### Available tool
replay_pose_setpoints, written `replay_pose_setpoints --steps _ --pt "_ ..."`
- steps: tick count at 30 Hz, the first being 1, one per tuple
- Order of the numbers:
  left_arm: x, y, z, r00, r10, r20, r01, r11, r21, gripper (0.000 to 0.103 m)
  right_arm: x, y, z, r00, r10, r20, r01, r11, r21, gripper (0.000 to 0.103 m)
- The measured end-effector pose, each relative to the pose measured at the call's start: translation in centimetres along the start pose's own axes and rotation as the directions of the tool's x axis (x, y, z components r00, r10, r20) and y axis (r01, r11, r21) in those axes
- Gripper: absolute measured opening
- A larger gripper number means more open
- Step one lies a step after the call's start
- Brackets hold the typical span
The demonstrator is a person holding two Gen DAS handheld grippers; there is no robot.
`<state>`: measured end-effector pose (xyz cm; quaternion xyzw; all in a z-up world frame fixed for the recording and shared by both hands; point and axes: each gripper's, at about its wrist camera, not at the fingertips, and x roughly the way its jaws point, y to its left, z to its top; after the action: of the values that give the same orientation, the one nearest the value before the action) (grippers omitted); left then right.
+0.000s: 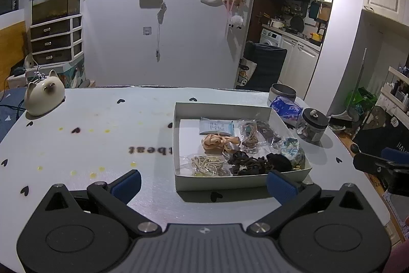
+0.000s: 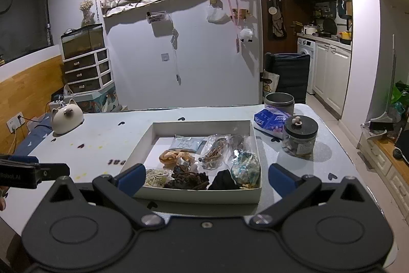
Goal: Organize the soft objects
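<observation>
Ahead of both grippers, on the pale worktop [image 1: 89, 145] printed with small black hearts, sits a shallow white box [image 2: 153, 131] holding the soft objects. From the right wrist view it lies straight in front of the right gripper [image 2: 205, 179], whose jaws are spread wide and hold nothing, the box's near wall showing between the two blue pads. From the left wrist view the box lies forward and toward the right of the left gripper [image 1: 203, 183], whose jaws are likewise released and empty, its right pad showing in front of the box's near wall. Inside the box, an orange ribbon bow [image 1: 219, 142] lies near the middle, a dark brown scrunchie [image 1: 249, 163] and a black one [image 1: 280, 161] along the near wall, a blue-green patterned scrunchie [image 1: 292, 151] at the near right corner, a clear bag of pale hair ties [image 1: 208, 165] at the near left, and a pale blue packet [image 1: 217, 126] toward the far wall. The brown scrunchie stretches long, roughly parallel to the near wall. Beyond the box stand a dark-lidded glass jar [image 2: 300, 137], a tissue pack [image 2: 271, 120] and a metal tin [image 2: 278, 101].
</observation>
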<state>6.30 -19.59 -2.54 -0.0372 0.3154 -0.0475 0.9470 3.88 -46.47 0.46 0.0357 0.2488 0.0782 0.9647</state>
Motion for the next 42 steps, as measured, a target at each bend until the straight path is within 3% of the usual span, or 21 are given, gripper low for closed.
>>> replay_pose_setpoints --steps 42 --pt "-0.62 -0.18 -0.12 1.000 0.013 0.007 -0.013 1.000 -0.006 0.103 -0.24 0.09 -0.14 1.000 0.005 -0.002 -0.005 1.000 -0.004 0.103"
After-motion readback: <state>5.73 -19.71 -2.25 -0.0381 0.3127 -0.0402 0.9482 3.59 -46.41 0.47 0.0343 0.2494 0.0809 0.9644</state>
